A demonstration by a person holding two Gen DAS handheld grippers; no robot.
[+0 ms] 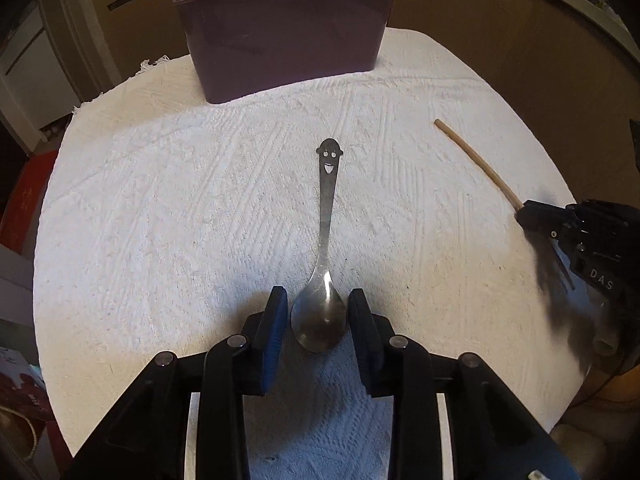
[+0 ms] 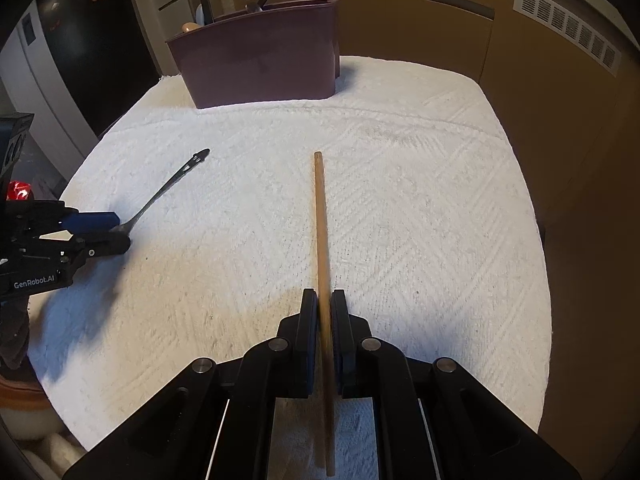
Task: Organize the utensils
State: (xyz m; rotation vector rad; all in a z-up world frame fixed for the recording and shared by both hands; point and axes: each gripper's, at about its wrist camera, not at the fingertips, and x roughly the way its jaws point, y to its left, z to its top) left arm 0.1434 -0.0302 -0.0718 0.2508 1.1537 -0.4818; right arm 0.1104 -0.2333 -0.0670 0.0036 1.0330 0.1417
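Observation:
A metal spoon (image 1: 326,216) with a smiling face cut into its handle end lies on the white cloth, its bowl between the fingers of my left gripper (image 1: 318,300), which are close beside the bowl on both sides. The spoon also shows in the right wrist view (image 2: 168,188). My right gripper (image 2: 324,300) is shut on a long wooden stick (image 2: 320,220) that points away toward the holder; it shows in the left wrist view too (image 1: 476,160). A purple utensil holder (image 1: 284,36) stands at the far edge with several utensils in it.
The white textured cloth (image 1: 180,200) covers a small table. Brown cabinet walls (image 2: 540,92) stand behind and to the right. The table edge drops off on the left and right sides.

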